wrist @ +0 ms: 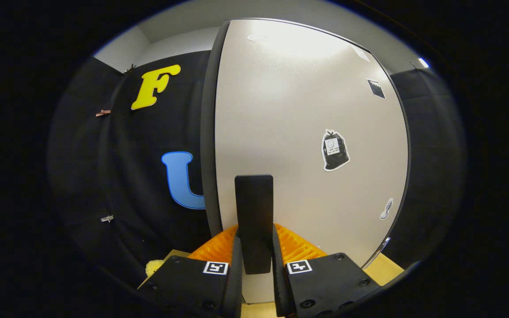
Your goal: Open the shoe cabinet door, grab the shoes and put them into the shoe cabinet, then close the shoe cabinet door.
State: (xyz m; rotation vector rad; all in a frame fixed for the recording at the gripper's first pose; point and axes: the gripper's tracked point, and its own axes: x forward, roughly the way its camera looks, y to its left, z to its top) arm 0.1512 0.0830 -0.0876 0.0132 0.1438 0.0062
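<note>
Handle point(254, 221) at twelve o'clock sits clamped between your gripper's point(254, 251) fingers, giving you leverage to swing the cabinet door point(298, 110).

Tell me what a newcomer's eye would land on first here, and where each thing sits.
First comes the broad pale cabinet door just beyond the jaws, dark-edged. Next is the black upright handle low on that door, standing between the two fingers of the gripper, whose jaws sit closed against its sides. Then the black bag-shaped sticker on the door, up and to the side of the handle.
</note>
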